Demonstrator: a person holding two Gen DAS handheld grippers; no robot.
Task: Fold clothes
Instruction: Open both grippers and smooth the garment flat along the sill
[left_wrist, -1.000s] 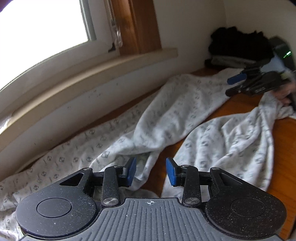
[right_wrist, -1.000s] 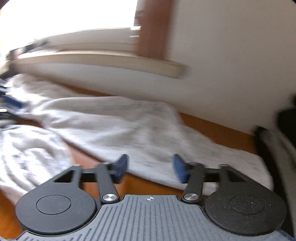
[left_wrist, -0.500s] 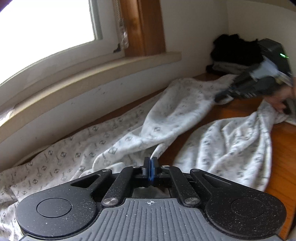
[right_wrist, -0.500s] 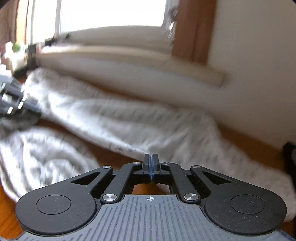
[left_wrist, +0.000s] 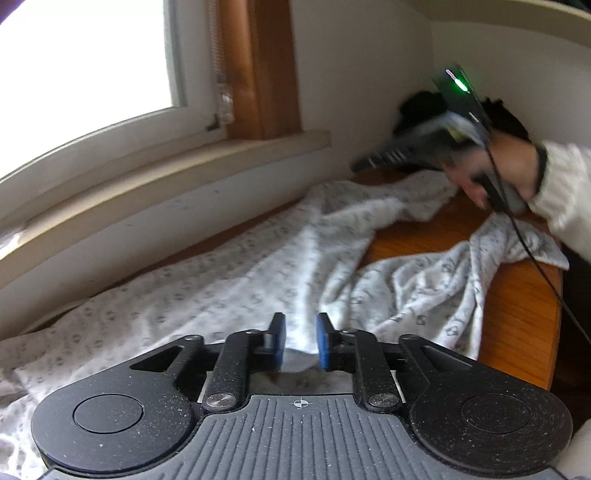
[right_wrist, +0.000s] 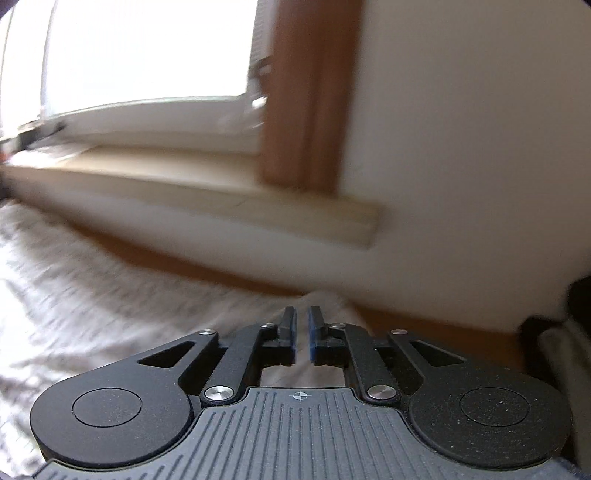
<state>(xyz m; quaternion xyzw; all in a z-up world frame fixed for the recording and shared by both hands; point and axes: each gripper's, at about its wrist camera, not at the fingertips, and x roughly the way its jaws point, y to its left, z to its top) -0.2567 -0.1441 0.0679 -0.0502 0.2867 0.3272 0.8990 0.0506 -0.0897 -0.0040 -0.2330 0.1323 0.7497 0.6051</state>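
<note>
Both tools, clamped shut half a second ago, are now parted. The left tool (left_wrist: 300, 341) is opened narrowly above the patterned garment (left_wrist: 229, 280), nothing gripped. The right tool (right_wrist: 302, 338) is opened only a slit, empty.

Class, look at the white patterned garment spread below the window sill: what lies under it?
The white patterned garment lies on an orange-brown wooden table, bare to its right and in the gap between its two folds. What the table holds beneath the cloth itself is covered and cannot be seen.
</note>
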